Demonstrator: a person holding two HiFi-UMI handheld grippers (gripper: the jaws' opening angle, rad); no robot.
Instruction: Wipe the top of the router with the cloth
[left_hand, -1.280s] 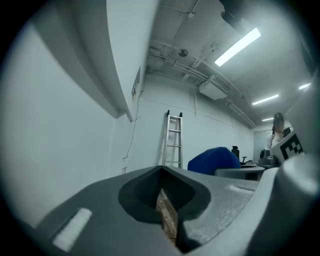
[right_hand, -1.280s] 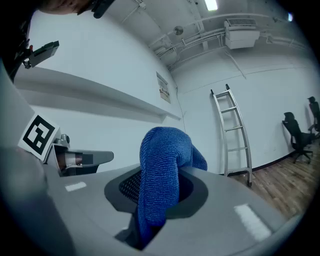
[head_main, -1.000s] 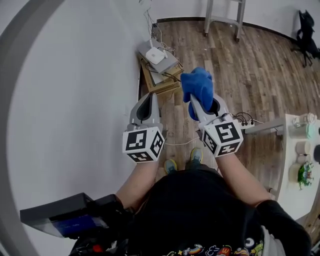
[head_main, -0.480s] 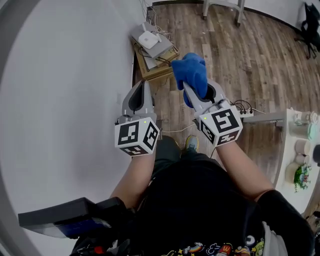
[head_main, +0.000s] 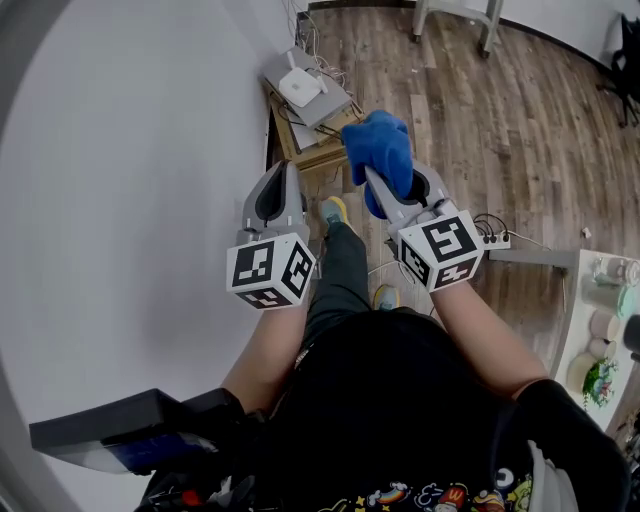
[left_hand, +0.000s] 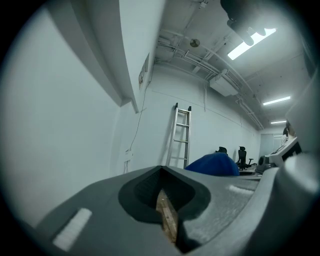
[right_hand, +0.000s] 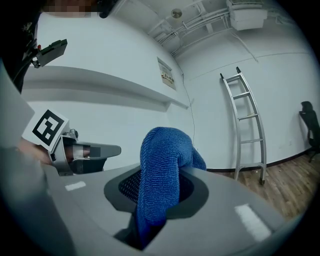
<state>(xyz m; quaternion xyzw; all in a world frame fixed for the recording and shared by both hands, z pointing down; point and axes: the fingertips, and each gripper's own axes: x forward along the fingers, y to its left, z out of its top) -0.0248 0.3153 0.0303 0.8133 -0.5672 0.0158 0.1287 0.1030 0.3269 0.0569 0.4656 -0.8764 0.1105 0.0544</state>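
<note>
My right tool (head_main: 377, 188) pinches the blue cloth (head_main: 381, 148). My left tool (head_main: 285, 172) is pressed together, holding nothing. The white router (head_main: 299, 88) sits well ahead.

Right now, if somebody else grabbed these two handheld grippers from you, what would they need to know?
Left gripper: fingers together, holding nothing.
Right gripper: fingers shut on the blue cloth, which bunches above them.
White router: on a grey box atop a wooden crate, low by the wall, ahead of both grippers.
Done: cloth is in hand.
Left: bring the cloth down onto the router's top and wipe it; they are not touching yet.
</note>
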